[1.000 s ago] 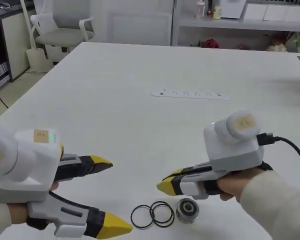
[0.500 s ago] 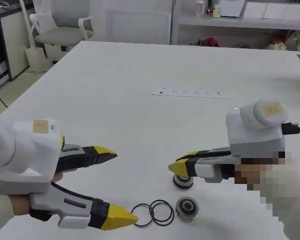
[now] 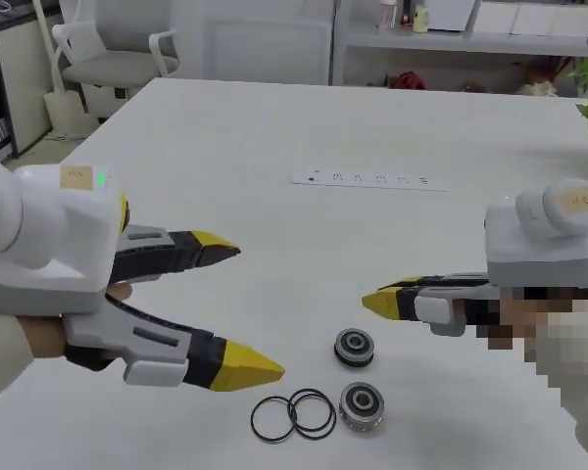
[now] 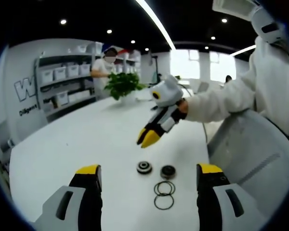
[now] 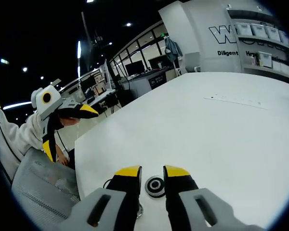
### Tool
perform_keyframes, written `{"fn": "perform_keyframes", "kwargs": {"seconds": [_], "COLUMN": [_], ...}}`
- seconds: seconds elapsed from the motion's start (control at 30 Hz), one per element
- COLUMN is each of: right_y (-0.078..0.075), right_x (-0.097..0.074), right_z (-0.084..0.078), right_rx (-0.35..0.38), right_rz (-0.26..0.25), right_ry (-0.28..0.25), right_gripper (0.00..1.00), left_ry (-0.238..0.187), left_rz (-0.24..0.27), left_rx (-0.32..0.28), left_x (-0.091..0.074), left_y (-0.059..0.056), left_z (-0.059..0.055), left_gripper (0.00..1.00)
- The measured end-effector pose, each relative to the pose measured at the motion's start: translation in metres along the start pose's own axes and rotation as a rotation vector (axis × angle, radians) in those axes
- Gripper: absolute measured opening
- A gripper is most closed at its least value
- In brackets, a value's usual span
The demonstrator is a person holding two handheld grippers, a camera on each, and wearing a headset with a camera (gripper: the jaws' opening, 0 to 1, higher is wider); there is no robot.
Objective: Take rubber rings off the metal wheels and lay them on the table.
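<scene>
Black rubber rings (image 3: 294, 415), two thin overlapping hoops, lie flat by the white desk's (image 3: 274, 137) near edge, just beside one silver metal wheel (image 3: 361, 404) | second wheel (image 3: 354, 347) just farther in | my left claw (image 3: 258, 311) spread wide, holding nothing | my right claw (image 3: 372, 302) at a narrow gap, holding nothing, above the desk

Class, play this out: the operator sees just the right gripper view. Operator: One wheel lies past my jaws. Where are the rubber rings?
Observer: Two black rings lie overlapping on the table, right beside a second wheel.
Operator: Do the two wheels touch?
Observer: No. The farther wheel lies apart from the second one, with bare table between them.
</scene>
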State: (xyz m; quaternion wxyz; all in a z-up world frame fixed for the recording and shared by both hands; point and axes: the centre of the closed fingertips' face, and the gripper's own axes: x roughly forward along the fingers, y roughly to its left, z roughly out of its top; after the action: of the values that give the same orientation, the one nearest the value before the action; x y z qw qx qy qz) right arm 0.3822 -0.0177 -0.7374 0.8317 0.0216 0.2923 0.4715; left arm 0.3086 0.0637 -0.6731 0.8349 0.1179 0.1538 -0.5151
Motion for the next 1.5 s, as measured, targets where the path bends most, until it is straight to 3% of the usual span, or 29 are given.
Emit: {"fn": "perform_keyframes", "kwargs": {"seconds": [0.13,0.43,0.67,1.17,1.5], "right_y": [-0.001,-0.010,-0.018,-0.023,-0.026], "right_x": [0.000,-0.002,-0.004,-0.006,-0.006], "right_z": [-0.004,-0.013,-0.021,-0.027,-0.029], "right_rx": [-0.009,-0.001,0.007,-0.003,-0.002], "right_rz": [-0.005,-0.019,-0.038,-0.033,-0.028], "right_ry": [0.015,0.034,0.057,0.073,0.073], "right_gripper": [0.15,0.14,0.14,0.16,0.16], "left_ry": [-0.002,-0.059,-0.076,-0.065,-0.062], "left_rz": [-0.015,-0.050,-0.067,-0.109,-0.118], "left_rx": [0.025,0.040,0.059,0.064,0.052], "left_x": [0.005,0.021,0.037,0.070,0.090], "left_y": [0.003,0.012,0.017,0.015,0.016], "left_z": [0.009,0.041,0.054,0.046,0.027], "left_gripper": [0.82,0.82,0.82,0.79,0.75]}}
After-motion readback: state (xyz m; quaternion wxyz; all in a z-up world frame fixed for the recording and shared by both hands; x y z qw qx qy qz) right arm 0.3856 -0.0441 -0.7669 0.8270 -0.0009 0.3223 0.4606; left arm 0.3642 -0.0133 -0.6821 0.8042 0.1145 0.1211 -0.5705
